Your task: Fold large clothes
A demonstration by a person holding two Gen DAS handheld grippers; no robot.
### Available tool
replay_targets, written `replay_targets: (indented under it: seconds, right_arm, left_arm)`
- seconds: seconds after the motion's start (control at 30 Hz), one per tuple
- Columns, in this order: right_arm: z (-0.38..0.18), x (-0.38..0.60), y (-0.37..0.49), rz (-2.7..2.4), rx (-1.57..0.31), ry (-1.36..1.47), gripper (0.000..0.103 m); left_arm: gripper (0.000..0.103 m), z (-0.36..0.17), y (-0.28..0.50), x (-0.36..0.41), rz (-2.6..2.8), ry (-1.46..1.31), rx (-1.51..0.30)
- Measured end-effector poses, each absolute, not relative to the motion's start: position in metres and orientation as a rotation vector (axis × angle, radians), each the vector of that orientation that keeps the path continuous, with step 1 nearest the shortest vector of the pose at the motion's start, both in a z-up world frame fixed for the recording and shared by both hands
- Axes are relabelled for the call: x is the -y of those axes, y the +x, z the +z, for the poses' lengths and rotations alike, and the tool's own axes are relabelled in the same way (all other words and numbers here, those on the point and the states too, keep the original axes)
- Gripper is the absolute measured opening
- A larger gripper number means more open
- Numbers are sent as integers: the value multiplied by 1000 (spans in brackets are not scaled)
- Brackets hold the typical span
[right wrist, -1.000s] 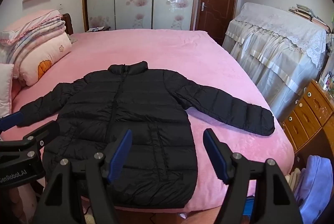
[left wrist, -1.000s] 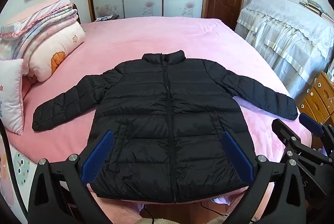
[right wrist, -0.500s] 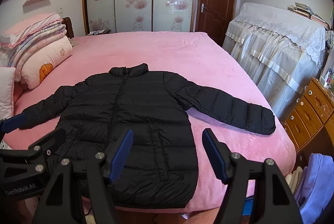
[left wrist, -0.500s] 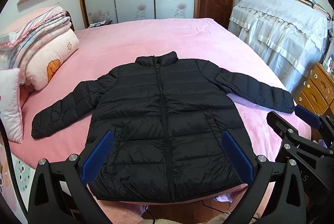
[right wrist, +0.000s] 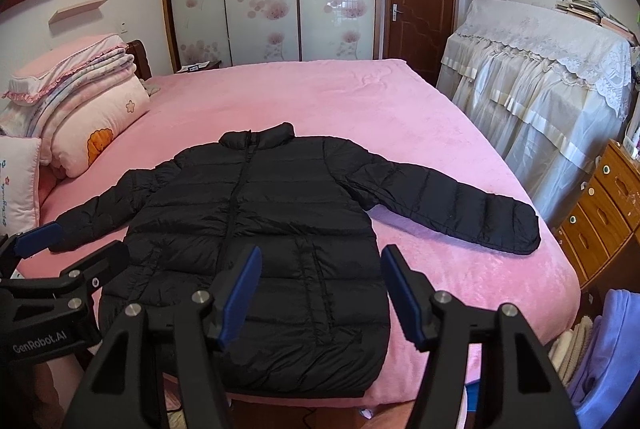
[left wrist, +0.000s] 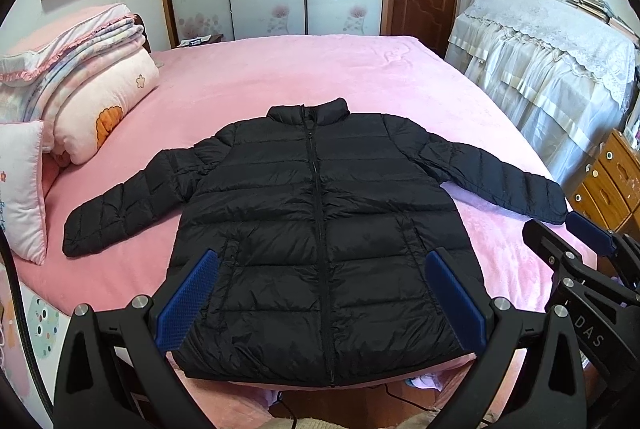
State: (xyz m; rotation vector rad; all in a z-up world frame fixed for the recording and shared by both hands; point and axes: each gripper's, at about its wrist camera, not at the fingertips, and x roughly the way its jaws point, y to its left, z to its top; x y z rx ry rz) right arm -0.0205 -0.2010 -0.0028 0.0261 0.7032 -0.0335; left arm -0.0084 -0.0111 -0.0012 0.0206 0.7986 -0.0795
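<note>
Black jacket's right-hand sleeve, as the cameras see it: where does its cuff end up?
In both wrist views the sleeve stretches toward the right edge of the pink bed, its cuff near the wooden drawers.

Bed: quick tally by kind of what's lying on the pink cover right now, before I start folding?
Black puffer jacket, spread flat and zipped: 1
Rolled quilt with an orange print: 1
Folded blankets stacked on that quilt: 1 stack
White pillow at the left edge: 1
Total: 4 items

Neither the left gripper nor the right gripper, whose jaws are closing, has anything between its jaws.
</note>
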Motion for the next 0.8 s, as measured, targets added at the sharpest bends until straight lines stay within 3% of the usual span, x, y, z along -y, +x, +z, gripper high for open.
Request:
replay_targets:
  seconds: [0.8]
  right_arm:
    - [3,212,-22,-93,-685,32,63]
  left_arm:
    - [102,-1,-3,13,-79,6,-817]
